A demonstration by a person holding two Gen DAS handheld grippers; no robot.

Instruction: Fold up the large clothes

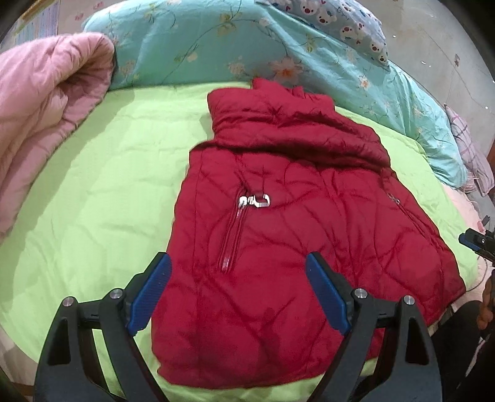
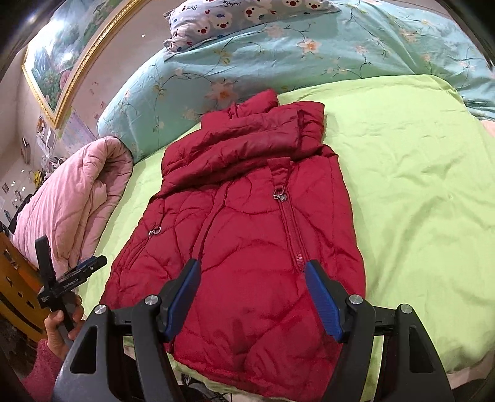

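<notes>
A red quilted jacket (image 1: 278,216) lies flat on the lime green sheet (image 1: 92,201), collar toward the pillows, sleeves folded across its upper part. It also shows in the right wrist view (image 2: 247,247). My left gripper (image 1: 238,263) is open and empty, hovering over the jacket's near hem at its left side. My right gripper (image 2: 252,272) is open and empty, hovering over the near hem by the zipper (image 2: 292,232). The left gripper also shows at the left of the right wrist view (image 2: 74,278), held by a hand.
A rolled pink quilt (image 1: 40,108) lies at the bed's left side. A teal floral duvet (image 1: 201,46) and a bear-print pillow (image 1: 340,21) lie behind the jacket. A framed picture (image 2: 71,52) hangs on the wall. The green sheet (image 2: 417,201) stretches right of the jacket.
</notes>
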